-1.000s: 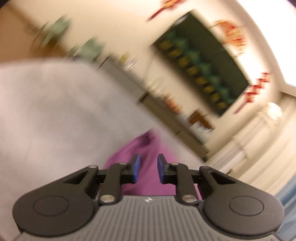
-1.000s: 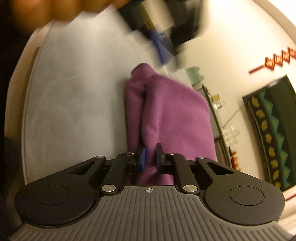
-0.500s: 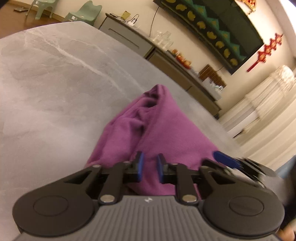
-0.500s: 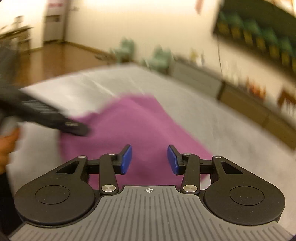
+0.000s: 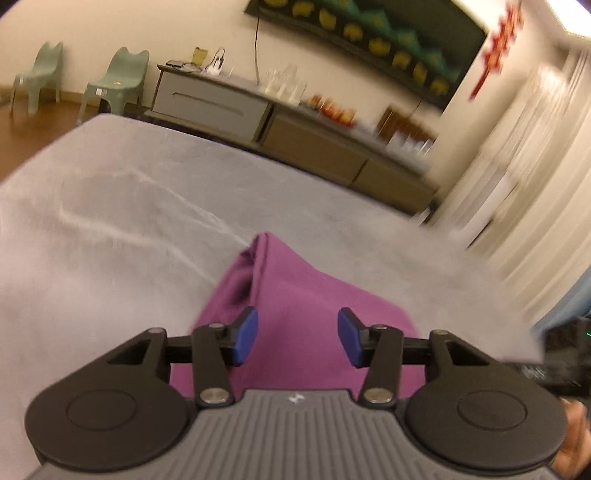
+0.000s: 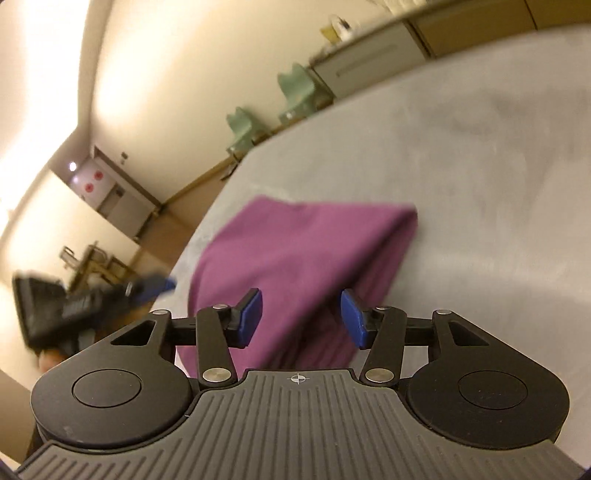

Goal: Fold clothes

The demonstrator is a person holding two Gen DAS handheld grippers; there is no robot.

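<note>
My left claw is opening, blue pads spreading apart with nothing pinched between them. Just past the tips lies the purple garment, folded into a compact bundle on the grey desk, one folded corner pointing away from me toward the far edge. A dark crease runs down its left side where the layers meet. At the right edge of my left view, the other claw shows as a dark blur, with a bit of my hand below it.

Over to my right claw: its jaws are opening as well, pads clear of the cloth, holding nothing. From this side the purple garment sits straight ahead of the tips, lying flat near the desk's rounded near edge, with a thicker folded edge along its right side. My left claw streaks past at the left of this view, blurred, off beyond the desk's edge.

Further out, beyond the far edge of the desk, a long low sideboard runs along the wall, with glasses and small items on top, too blurred to name. Two pale green chairs stand to its left on the wooden floor. A dark panel with yellow and green shapes hangs on the wall above, and pale curtains fall at the right.
</note>
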